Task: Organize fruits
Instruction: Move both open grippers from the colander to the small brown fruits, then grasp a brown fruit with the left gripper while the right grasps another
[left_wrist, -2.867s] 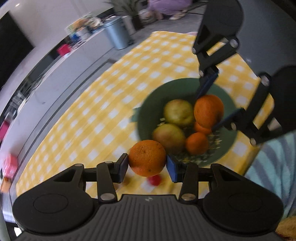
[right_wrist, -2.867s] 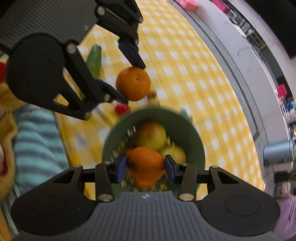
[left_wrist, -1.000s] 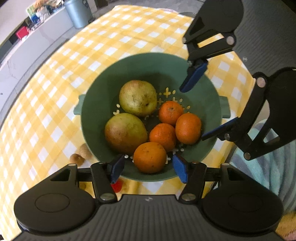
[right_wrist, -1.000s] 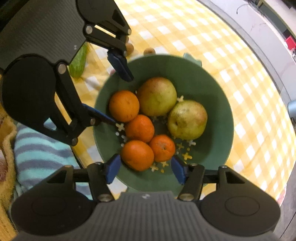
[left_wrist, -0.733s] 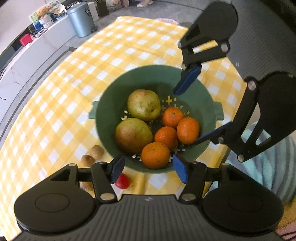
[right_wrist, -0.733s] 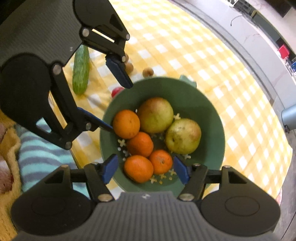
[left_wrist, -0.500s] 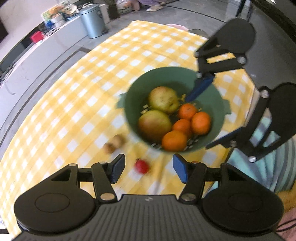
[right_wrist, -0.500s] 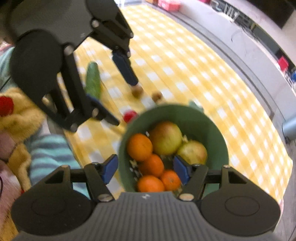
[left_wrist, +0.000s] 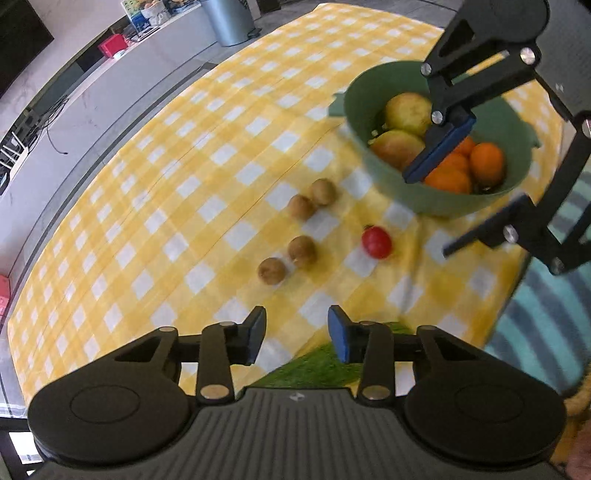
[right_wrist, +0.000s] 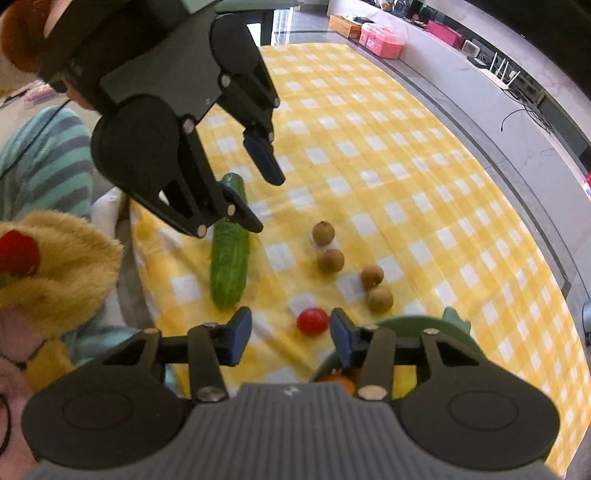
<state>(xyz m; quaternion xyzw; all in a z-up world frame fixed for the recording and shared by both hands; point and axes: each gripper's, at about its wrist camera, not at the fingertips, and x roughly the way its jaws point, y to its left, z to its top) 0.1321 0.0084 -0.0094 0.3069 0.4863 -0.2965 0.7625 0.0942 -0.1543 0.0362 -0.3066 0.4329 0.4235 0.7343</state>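
Closing empty, left gripper (left_wrist: 296, 334) and right gripper (right_wrist: 291, 335) fingers, colander (left_wrist: 384, 184) near tablecloth (left_wrist: 207, 155) edge

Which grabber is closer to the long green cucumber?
Left. The left gripper hangs right over the cucumber, its lower finger crossing in front of it, jaws closing on nothing. The right gripper sits off to the side, lined up with the little red tomato, also closing, empty.

A bowl (left_wrist: 436, 206) is set on a cloth-covered bench (left_wrist: 207, 155), with pears (left_wrist: 406, 109) and oranges (left_wrist: 487, 163) held inside it. Beside the bowl, a tomato (left_wrist: 376, 242) and four kiwis (left_wrist: 302, 249) are laid on the cloth. A cucumber (right_wrist: 229, 258) is laid further along, near the bench edge.
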